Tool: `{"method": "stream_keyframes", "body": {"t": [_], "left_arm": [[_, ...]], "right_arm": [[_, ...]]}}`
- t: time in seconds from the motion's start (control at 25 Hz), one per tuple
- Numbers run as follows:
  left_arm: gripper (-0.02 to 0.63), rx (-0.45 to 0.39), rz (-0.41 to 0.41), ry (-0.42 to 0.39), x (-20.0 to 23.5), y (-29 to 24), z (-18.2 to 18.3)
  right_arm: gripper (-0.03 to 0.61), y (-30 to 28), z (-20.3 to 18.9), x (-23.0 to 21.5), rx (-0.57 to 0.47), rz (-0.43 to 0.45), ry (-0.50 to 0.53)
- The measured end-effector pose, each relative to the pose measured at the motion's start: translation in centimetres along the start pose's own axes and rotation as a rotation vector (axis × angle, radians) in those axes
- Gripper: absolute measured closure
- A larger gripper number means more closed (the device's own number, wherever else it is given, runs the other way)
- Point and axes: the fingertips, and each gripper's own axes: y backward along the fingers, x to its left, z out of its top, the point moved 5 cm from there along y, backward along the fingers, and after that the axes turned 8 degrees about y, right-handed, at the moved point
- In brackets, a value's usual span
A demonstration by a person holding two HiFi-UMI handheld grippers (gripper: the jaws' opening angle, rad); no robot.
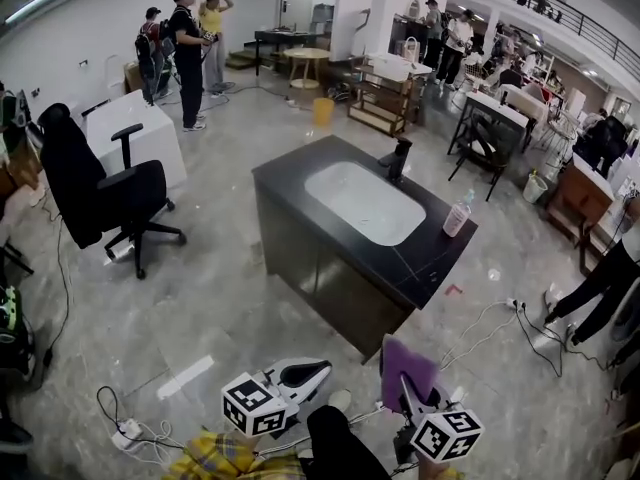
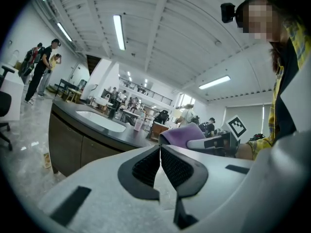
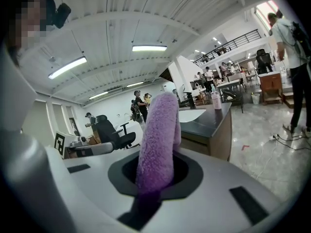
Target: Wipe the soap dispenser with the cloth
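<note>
**Cloth in gripper, soap dispenser well ahead**

Our right gripper (image 1: 412,386) is clamped on the purple cloth (image 3: 158,140); our left gripper (image 1: 318,368) is closed, empty. The soap dispenser (image 1: 457,213) stands near the right edge of the table (image 1: 290,171), beside the sink (image 1: 365,203). Bare floor (image 1: 220,298) separates us from it; cables (image 1: 490,323) trail right, an office chair (image 1: 100,188) left.

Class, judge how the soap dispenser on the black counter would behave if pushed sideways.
The soap dispenser is tall and narrow, so a push near its top would probably tip it. It looks like light plastic, so it may slide. It stands near the edge of the counter and might fall off.
</note>
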Motion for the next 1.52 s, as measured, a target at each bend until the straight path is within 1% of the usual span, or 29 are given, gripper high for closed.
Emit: {"method": "stream_keyframes", "body": {"t": [0.16,0.28,0.4,0.68,0.96,1.12,1.32,1.52], "left_arm": [[0.606,-0.011,0.014,-0.006,3.1,-2.8,2.3],[0.606,-0.003,0.014,-0.021,5.0,-5.3,4.1],[0.606,-0.006,0.021,-0.038,7.2,-8.2,6.6],[0.606,-0.019,0.032,-0.041,12.4,-14.9,11.0],[0.606,0.012,-0.009,-0.054,16.1,-21.5,12.8],[0.606,0.010,-0.052,-0.069,17.0,-24.8,14.0],[0.606,0.026,-0.113,-0.059,17.8,-28.3,14.9],[0.606,0.045,-0.183,-0.085,18.8,-31.8,16.7]], "right_arm": [[0.541,-4.0,2.0,-2.1,-0.010,0.015,0.018],[0.541,-6.8,3.7,-4.2,-0.020,0.024,0.009],[0.541,-10.1,6.0,-6.5,-0.027,0.039,0.009],[0.541,-17.0,10.5,-11.3,-0.030,0.080,0.027],[0.541,-21.9,12.2,-16.2,-0.041,0.077,0.011],[0.541,-23.2,13.1,-18.3,-0.057,0.053,0.012],[0.541,-23.6,13.3,-20.5,-0.063,0.005,-0.013],[0.541,-23.7,13.8,-22.2,-0.085,-0.062,-0.041]]}}
